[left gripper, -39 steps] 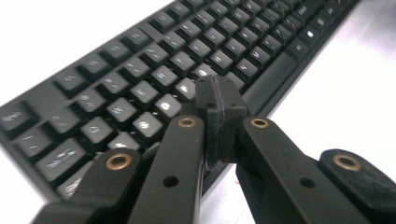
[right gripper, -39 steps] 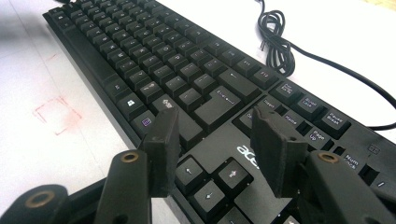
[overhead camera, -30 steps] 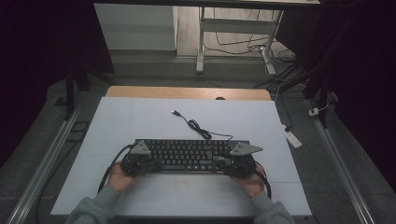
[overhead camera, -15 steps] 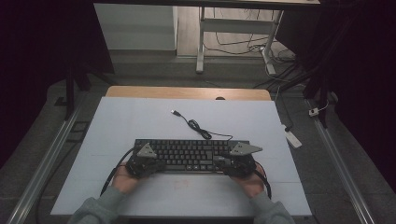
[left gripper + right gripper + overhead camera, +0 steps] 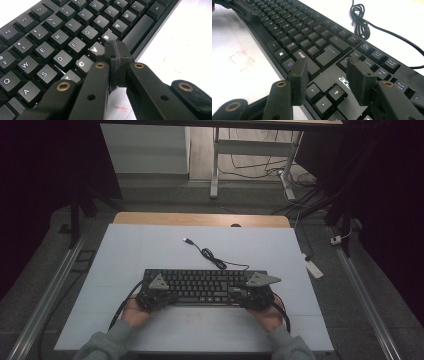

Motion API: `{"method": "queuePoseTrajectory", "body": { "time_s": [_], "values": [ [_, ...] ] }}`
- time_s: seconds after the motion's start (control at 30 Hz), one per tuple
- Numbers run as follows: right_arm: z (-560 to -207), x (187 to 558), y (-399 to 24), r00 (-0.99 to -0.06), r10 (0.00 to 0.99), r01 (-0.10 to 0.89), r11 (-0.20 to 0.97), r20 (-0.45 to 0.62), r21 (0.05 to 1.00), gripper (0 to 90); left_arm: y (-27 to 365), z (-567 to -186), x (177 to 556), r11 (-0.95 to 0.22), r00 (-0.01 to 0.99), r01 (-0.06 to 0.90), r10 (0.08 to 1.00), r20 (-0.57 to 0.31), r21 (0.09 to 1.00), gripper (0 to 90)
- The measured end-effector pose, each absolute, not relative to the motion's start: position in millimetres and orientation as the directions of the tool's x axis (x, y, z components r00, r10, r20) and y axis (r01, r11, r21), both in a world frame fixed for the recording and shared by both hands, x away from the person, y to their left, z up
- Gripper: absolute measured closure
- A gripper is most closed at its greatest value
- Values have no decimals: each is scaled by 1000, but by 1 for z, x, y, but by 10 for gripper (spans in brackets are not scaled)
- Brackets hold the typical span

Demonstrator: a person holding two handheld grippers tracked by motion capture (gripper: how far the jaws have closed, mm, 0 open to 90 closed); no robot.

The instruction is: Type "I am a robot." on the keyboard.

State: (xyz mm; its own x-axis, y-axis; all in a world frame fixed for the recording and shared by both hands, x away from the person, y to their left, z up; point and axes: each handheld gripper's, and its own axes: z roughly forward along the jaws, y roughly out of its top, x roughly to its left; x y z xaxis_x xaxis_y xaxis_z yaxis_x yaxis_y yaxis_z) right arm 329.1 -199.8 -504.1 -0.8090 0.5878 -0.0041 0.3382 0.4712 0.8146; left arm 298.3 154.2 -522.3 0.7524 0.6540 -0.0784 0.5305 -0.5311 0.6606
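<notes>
The black keyboard [image 5: 205, 286] lies across the near middle of the white counter [image 5: 150, 250]. The left hand-held gripper [image 5: 115, 53] is clenched with nothing between its jaws, its tip over the V and B keys. The right hand-held gripper [image 5: 327, 75] hangs released over the arrow keys, jaws apart.

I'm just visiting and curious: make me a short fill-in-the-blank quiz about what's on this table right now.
1. Both tools hover over a black ____, which lies on the white table.
2. The left tool has its jaws ____.
3. The right tool has its jaws ____, above the arrow keys.
4. The coiled cable ends in a plug that lies ____.

Missing words: keyboard; shut; open; unplugged
</notes>
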Motion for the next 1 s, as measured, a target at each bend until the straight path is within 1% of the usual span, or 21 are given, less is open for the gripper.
{"method": "queuePoseTrajectory", "body": {
  "time_s": [0.17,0.3,0.4,0.57,0.67,0.83,1.0],
  "values": [
    [-504,329,-200,-808,589,338,468,-4,816,524,157,-518,297,-519,749,521,659,-70,677,889],
    [-504,329,-200,-808,590,337,470,-6,816,524,162,-511,295,-479,740,517,667,-89,709,880],
    [-504,329,-201,-807,590,339,468,-3,816,522,167,-508,295,-457,732,516,674,-96,724,809],
    [-504,329,-201,-808,590,340,465,1,817,517,174,-504,294,-418,702,524,705,-99,742,617],
    [-503,329,-202,-807,591,341,461,3,819,516,179,-503,295,-396,683,538,722,-110,744,531],
    [-503,329,-203,-805,593,342,462,2,818,516,186,-501,296,-358,656,557,743,-132,750,448],
    [-503,328,-203,-806,592,342,463,2,818,516,192,-500,297,-338,640,567,755,-144,751,410]
  ]
}}
